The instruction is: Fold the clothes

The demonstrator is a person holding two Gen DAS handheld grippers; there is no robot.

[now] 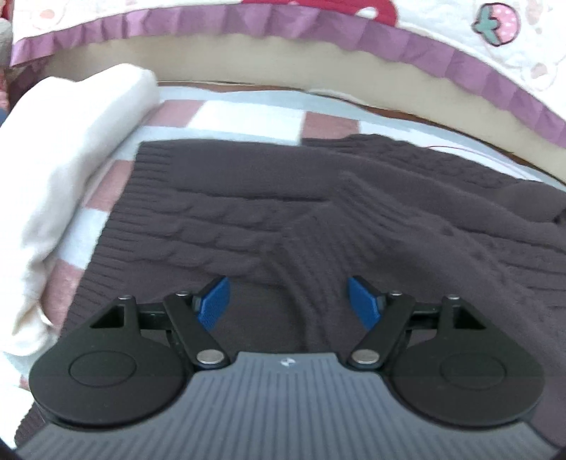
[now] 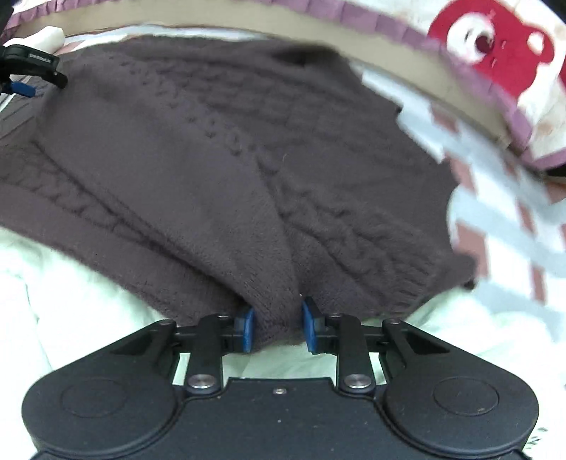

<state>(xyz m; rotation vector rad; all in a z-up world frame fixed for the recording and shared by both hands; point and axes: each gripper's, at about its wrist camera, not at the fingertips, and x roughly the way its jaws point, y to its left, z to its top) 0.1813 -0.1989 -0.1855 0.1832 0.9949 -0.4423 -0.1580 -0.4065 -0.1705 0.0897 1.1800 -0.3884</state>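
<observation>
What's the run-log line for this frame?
task: fold clothes | left hand-held gripper: open above brown cable-knit sweater | right hand-held gripper: shut on sweater edge | surface: checked bedsheet

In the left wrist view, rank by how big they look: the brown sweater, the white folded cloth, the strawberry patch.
1. Brown sweater, fills most of the view.
2. White folded cloth, along the left.
3. Strawberry patch, small, top right.
The patch lies farther off, so its true size is unsure.

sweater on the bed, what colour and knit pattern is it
Dark brownish-purple sweater with a cable-knit pattern; clearest in the left wrist view.
</observation>
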